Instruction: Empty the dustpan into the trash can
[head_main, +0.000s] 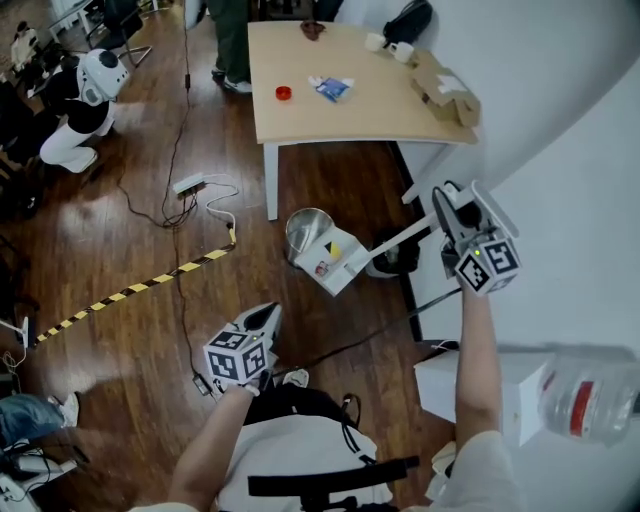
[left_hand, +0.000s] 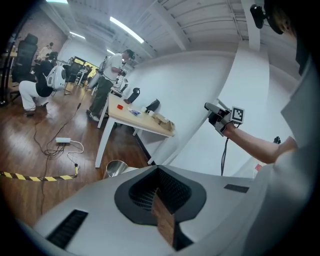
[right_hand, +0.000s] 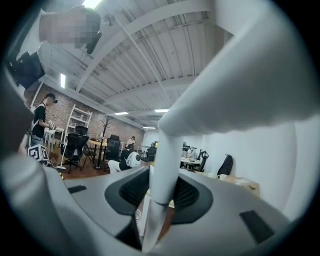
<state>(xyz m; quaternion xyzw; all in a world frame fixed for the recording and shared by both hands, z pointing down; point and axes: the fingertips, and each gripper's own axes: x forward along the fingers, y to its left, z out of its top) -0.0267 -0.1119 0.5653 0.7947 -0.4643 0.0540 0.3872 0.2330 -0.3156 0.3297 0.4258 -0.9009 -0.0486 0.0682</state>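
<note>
A white dustpan (head_main: 333, 262) with a long white handle (head_main: 400, 238) hangs tilted in the head view. Its pan overlaps the near rim of a round metal trash can (head_main: 306, 229) standing on the wood floor. My right gripper (head_main: 445, 208) is raised beside the white wall and is shut on the handle's top end. In the right gripper view the handle (right_hand: 166, 160) runs up between the jaws. My left gripper (head_main: 268, 318) is low near the person's body, shut and empty. From the left gripper view I see the trash can (left_hand: 116, 168) and the right gripper (left_hand: 219, 116).
A wooden table (head_main: 350, 100) with small items and a cardboard box (head_main: 445, 92) stands behind the can. Cables and a power strip (head_main: 188, 184) lie on the floor, crossed by yellow-black tape (head_main: 130, 290). A white box carrying a plastic bottle (head_main: 590, 395) sits at lower right.
</note>
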